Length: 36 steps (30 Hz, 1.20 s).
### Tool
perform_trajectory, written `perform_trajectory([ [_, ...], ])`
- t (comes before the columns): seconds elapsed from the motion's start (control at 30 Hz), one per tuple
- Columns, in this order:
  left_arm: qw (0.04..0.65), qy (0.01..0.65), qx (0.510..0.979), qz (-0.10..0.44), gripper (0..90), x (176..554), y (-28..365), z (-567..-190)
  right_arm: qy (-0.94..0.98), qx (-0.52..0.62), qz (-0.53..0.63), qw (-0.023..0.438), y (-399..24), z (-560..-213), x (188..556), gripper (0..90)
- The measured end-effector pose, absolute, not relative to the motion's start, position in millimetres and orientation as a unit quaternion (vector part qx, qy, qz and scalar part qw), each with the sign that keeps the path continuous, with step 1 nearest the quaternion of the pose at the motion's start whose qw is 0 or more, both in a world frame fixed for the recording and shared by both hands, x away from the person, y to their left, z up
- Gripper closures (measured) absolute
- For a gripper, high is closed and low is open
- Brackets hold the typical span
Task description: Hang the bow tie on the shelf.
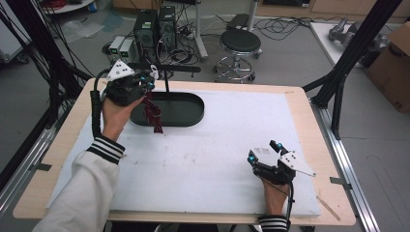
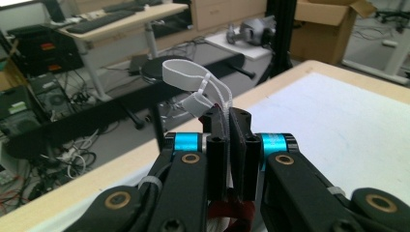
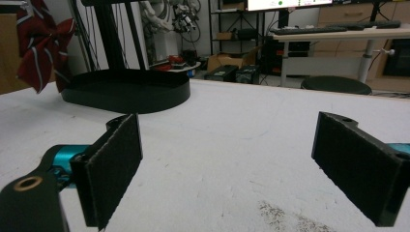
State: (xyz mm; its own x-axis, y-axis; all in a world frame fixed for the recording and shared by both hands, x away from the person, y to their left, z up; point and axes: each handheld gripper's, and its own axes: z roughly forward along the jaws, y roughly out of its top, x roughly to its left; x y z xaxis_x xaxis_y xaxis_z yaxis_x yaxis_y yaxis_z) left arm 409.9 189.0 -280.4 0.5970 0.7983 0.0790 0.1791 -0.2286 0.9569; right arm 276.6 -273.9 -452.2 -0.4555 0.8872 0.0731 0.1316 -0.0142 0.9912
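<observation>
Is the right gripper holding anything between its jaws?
No, the right gripper has its jaws wide apart over the bare white table.

My table (image 1: 309, 111) is a pale wooden top, and a white mat (image 1: 232, 140) covers nearly all of it, leaving a wood border showing round the edges. On the mat, toward eleven o'clock, sits a black oval tray (image 1: 186, 108) with a thin black post rising from its far rim. At five o'clock the mat carries faint scuffs and a darker smudge.
</observation>
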Motion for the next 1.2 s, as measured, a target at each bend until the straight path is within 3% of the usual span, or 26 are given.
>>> perform_trajectory([
  [0.43,0.519,0.361,0.706,0.319,85.7,445,195,-274,0.623,0.409,0.583,0.322,-274,-452,277,9.8],
  [1.2,0.482,0.355,0.727,0.335,85.6,495,172,-255,0.622,0.410,0.584,0.322,-274,-452,277,9.8],
])
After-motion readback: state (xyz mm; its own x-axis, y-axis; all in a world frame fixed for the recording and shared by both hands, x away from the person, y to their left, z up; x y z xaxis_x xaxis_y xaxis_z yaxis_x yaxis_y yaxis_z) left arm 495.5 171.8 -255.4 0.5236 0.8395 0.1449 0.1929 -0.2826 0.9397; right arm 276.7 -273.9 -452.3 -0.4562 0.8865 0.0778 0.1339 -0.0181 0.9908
